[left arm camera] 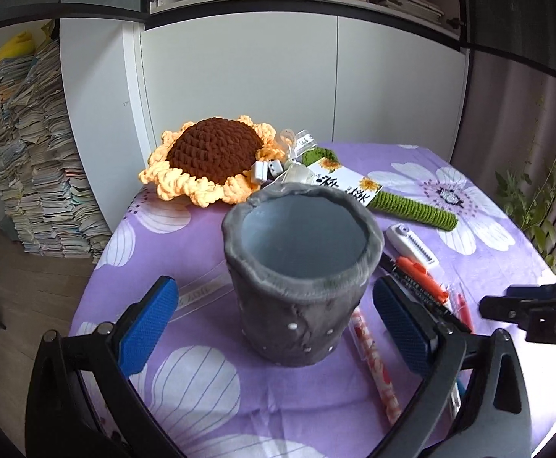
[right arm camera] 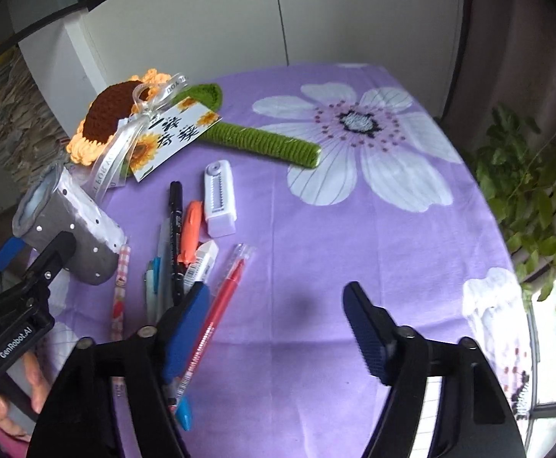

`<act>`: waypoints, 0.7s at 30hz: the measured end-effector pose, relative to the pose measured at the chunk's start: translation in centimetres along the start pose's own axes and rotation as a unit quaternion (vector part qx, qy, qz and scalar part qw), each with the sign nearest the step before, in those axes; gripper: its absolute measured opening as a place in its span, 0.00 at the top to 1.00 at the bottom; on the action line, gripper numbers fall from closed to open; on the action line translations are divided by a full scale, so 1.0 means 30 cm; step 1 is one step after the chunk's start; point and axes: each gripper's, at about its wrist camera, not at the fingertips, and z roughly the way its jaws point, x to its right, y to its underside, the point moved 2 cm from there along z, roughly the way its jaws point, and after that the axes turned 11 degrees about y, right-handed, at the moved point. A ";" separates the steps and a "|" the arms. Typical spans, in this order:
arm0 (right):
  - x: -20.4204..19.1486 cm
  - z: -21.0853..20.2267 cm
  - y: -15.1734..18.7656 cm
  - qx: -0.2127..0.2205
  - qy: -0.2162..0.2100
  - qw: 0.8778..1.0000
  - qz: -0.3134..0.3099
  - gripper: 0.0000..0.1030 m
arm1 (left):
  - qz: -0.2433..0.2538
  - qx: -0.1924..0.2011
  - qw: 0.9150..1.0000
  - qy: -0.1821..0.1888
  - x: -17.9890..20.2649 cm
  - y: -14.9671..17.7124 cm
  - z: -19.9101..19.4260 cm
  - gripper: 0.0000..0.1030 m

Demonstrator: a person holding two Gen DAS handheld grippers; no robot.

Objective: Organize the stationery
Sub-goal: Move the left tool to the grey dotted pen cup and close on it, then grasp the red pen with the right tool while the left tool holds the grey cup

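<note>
A grey plush pen holder [left arm camera: 301, 267] stands upright and empty on the purple flowered cloth. My left gripper [left arm camera: 274, 324] is open, its blue pads on either side of the holder's lower half, with a gap on the left side. My right gripper [right arm camera: 278, 324] is open low over bare cloth, nothing between its pads. Just left of it lie a red pen [right arm camera: 220, 297], a black marker [right arm camera: 176, 229], an orange highlighter [right arm camera: 192, 229], a white correction tape [right arm camera: 220, 198], blue pens [right arm camera: 159, 278] and a pink checked pen [right arm camera: 119, 286] beside the holder [right arm camera: 68, 225].
A crochet sunflower [left arm camera: 209, 152] with a green stem [right arm camera: 262, 141] and a gift card [right arm camera: 175, 129] lies at the back of the table. A leafy plant [right arm camera: 526, 191] stands past the right edge. Stacked books [left arm camera: 37, 160] and white cabinets [left arm camera: 278, 76] are behind.
</note>
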 end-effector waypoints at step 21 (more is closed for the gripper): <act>-0.053 0.126 -0.115 -0.122 -0.042 0.991 0.024 0.64 | 0.066 0.011 0.997 0.048 0.016 0.058 -0.082 0.33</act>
